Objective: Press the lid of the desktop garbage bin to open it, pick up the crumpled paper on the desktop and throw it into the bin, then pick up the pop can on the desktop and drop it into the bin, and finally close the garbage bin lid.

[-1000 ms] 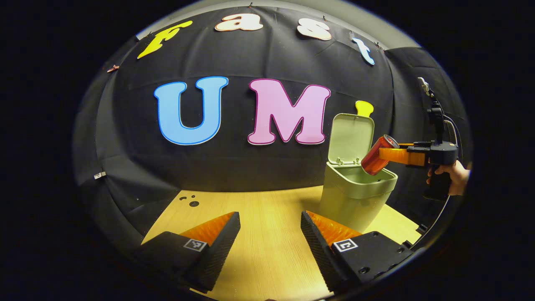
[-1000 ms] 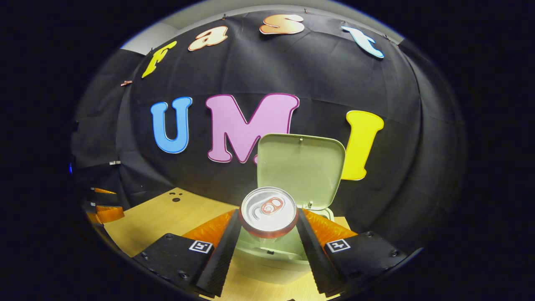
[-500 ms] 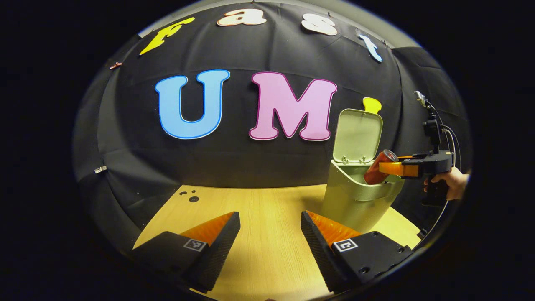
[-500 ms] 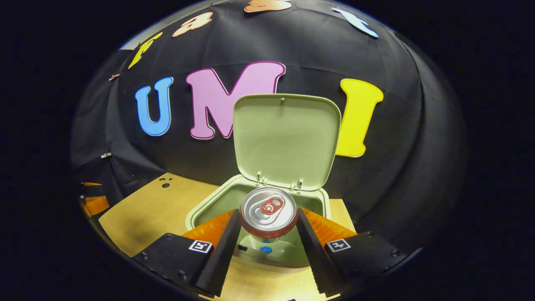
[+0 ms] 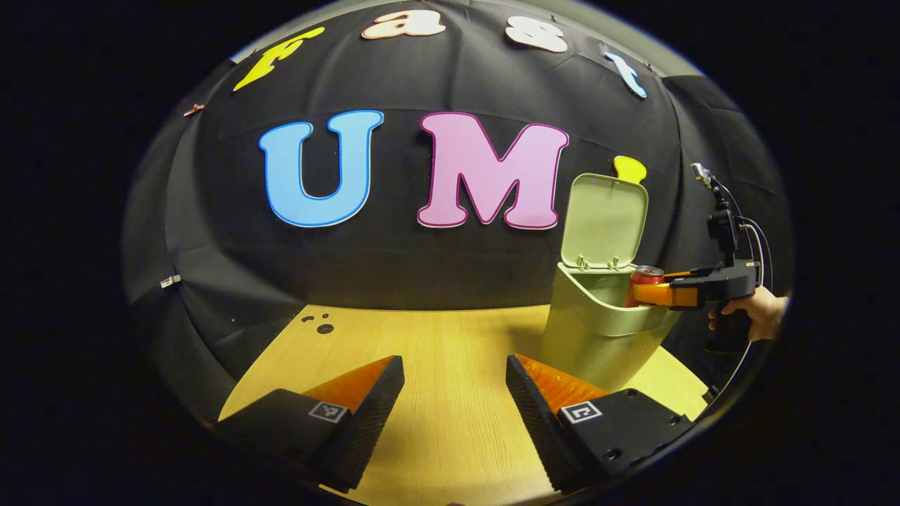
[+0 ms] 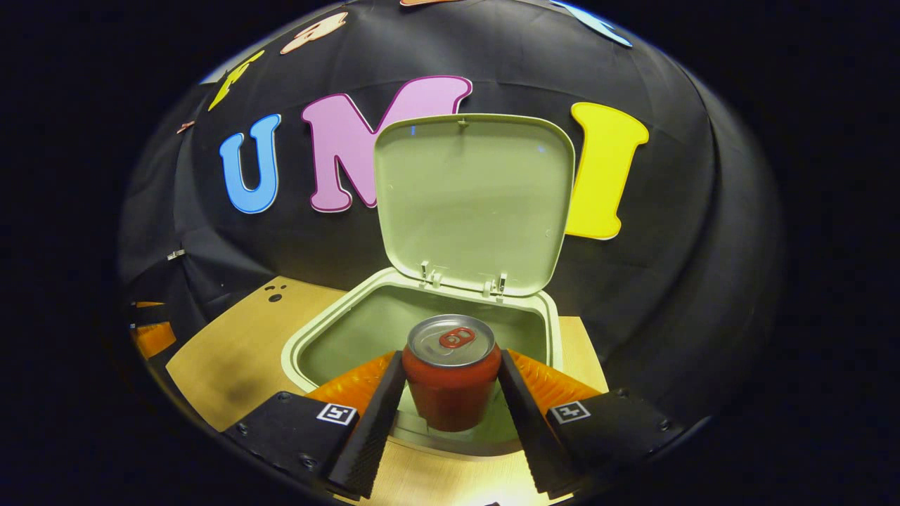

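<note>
Right gripper (image 6: 450, 393) clamped on the red pop can (image 6: 451, 376), upright between both fingers, inside the mouth of the green bin (image 6: 330, 330), lid (image 6: 474, 200) raised behind. Left gripper (image 5: 453, 393) spread wide, holding nothing, above bare desktop (image 5: 450, 337).

In the left gripper view, the pale green plastic bin's (image 5: 598, 330) front wall hides most of the red pop can (image 5: 641, 281); the crumpled paper inside cannot be made out.
</note>
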`<state>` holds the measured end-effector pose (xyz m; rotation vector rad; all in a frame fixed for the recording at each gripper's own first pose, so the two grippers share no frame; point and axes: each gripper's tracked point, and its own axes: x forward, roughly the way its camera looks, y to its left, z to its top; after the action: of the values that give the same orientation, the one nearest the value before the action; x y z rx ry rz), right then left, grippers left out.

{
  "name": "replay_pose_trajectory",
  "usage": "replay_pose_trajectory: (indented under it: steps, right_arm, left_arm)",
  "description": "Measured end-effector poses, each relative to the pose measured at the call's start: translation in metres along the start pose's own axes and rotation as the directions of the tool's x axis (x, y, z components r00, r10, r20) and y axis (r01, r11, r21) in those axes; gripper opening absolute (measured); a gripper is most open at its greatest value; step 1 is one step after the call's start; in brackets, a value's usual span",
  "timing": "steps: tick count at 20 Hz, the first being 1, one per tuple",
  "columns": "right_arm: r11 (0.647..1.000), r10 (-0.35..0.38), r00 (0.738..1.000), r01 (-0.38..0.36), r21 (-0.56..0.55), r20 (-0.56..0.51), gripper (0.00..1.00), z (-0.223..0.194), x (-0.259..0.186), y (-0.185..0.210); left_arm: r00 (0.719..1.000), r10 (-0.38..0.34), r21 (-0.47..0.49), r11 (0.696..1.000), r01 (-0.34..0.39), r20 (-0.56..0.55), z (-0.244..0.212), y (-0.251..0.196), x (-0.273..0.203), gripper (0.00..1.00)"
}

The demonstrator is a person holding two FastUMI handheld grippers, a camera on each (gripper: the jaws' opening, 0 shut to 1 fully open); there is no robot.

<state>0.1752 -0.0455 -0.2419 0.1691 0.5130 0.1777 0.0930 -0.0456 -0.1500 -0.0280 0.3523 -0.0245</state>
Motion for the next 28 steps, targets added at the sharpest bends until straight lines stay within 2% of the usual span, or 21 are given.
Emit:
replay_pose_trajectory:
  steps: [7,10,11,12,15,22,28]
  right_arm:
    - [1.000,-0.001,1.000,0.001,0.009,0.013,0.82,0.003,0.000,-0.001]
    - [1.000,0.015,0.997,-0.017,0.026,0.071,0.82,0.020,-0.007,0.004]
    - [1.000,0.012,0.995,-0.014,0.025,0.096,0.83,0.030,-0.008,0.003]
    - [1.000,0.012,0.992,-0.014,0.019,0.122,0.95,0.040,-0.010,0.004]
    - [1.000,0.012,0.981,-0.010,-0.011,0.194,1.00,0.072,-0.018,0.004]
    - [0.999,-0.007,0.934,0.020,-0.033,0.358,0.98,0.150,-0.030,-0.004]
    - [0.998,-0.029,0.869,0.054,-0.037,0.494,0.97,0.207,-0.026,-0.011]
  left_arm:
    - [1.000,0.009,0.000,1.000,-0.009,-0.005,0.000,-0.001,0.002,0.94]
    - [1.000,0.005,0.005,1.000,-0.005,-0.005,-0.001,-0.002,0.001,0.94]
    - [1.000,0.003,0.005,1.000,-0.003,-0.005,-0.001,-0.002,0.002,0.94]
    - [1.000,0.001,0.005,1.000,-0.001,-0.005,0.000,-0.003,0.002,0.94]
    - [1.000,-0.008,0.008,1.000,0.008,-0.001,0.001,-0.006,0.002,0.94]
    - [1.000,-0.025,0.008,1.000,0.025,0.012,0.004,-0.015,0.000,0.94]
    - [1.000,-0.023,0.005,1.000,0.023,0.008,0.000,-0.019,-0.003,0.94]
